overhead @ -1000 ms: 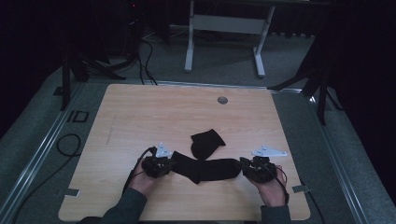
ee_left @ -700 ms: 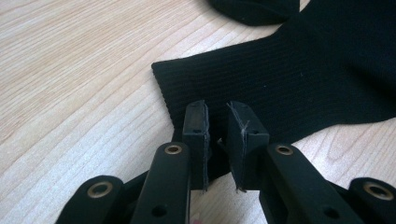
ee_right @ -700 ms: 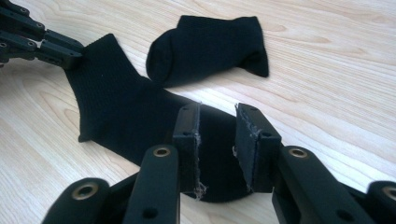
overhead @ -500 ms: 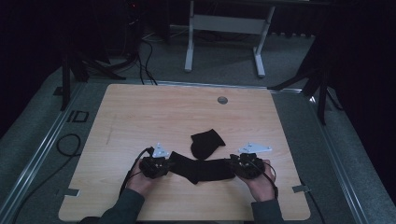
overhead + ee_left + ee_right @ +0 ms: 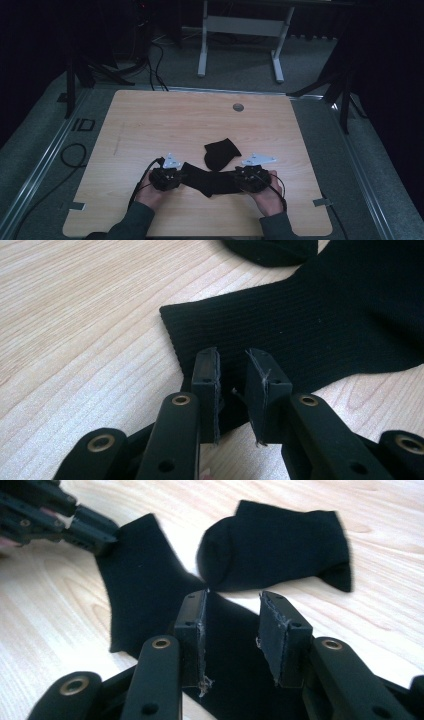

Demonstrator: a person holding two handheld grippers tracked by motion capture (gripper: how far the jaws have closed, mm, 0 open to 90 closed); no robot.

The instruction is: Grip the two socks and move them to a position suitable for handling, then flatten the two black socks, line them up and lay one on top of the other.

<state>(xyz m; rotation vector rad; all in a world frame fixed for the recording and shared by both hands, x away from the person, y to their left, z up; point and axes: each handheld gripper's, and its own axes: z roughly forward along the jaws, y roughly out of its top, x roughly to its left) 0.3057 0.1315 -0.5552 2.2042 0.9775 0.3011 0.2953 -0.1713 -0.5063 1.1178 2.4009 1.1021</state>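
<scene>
Right hand-held gripper has slid inward along the bench since a second ago; flat sock bunches shorter. Both jaws part-open over the sock, left hand-held gripper too; whether either pinches is unclear. Looks like folding.

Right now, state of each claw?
Left claw: open, narrow gap, over the flat sock's cuff, gripping nothing.
Right claw: open, over the same sock, gripping nothing.

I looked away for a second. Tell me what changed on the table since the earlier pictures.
The right gripper slid inward toward the left gripper, so the long black sock between them lies shorter and bunched. Both grippers' jaws stand apart over the sock's ends. The left gripper, the folded sock and the table kept their places.
</scene>
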